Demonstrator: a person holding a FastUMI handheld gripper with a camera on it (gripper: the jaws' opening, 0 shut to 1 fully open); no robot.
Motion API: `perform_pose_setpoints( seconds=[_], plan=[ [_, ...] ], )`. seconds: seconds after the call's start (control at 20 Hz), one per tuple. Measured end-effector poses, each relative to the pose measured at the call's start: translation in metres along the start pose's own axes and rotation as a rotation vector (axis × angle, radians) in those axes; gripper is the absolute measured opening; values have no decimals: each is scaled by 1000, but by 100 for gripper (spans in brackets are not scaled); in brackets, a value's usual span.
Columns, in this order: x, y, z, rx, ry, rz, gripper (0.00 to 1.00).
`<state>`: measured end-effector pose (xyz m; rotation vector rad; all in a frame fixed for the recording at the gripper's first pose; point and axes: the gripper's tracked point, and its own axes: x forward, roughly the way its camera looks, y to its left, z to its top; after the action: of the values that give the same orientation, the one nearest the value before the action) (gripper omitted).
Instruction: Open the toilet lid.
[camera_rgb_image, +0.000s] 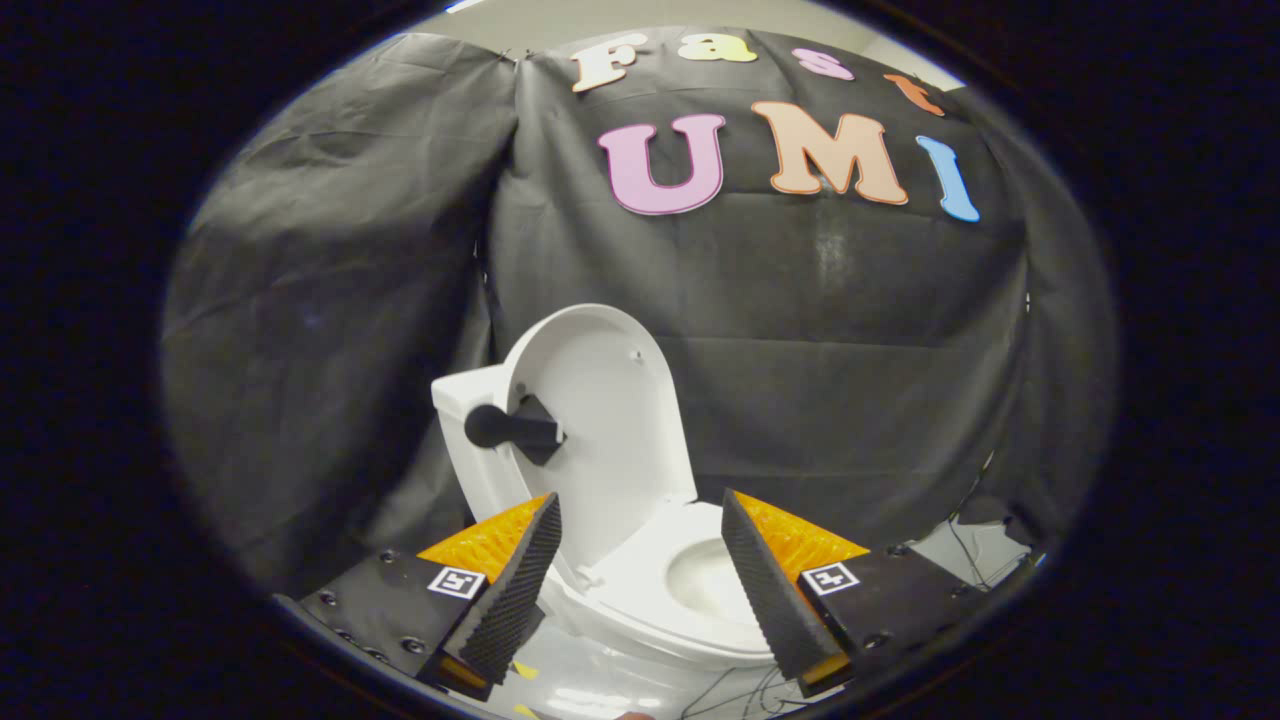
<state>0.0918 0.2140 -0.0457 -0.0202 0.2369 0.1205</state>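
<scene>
Black cloth (850, 330) drapes the booth wall behind a white toilet (640, 590), which stands on a glossy pale floor (590, 690). Its lid (600, 400) is already raised, standing upright and leaning back against the tank (470, 440), its inner face turned toward the camera. A dark flush handle (505, 427) sticks out from the tank's front and overlaps the lid's left edge. Below the lid, the seat (650, 580) lies flat around the open bowl (715, 580).

Nearer the camera, the gripper (640, 575) hangs spread wide, its two fingers well apart and grasping nothing. The seat and bowl show in the gap between them. The left finger (515, 590) overlaps the lid's lower left edge in this view, but contact cannot be told; the right finger (765, 590) overlaps the seat's right rim, and whether it touches cannot be told either.

Thin dark cables (970, 560) trail across the floor at the foot of the cloth on the right, beyond the right finger, and more lie on the floor just in front of the toilet's base.
</scene>
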Motion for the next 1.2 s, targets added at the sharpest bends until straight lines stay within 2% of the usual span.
perform_pose_setpoints(
  seconds=[0.2, 0.3, 0.55, 0.75, 1.2],
  plan=[
    [-14, -41, -23, -9, 63, -76, 99],
    [-19, -45, -18, -45, 73, -49, 99],
    [-36, -87, 25, -32, -61, -111, 100],
    [-55, -117, 27, -23, -87, -194, 100],
    [-69, -126, 26, 15, -116, -203, 100]
  ],
)
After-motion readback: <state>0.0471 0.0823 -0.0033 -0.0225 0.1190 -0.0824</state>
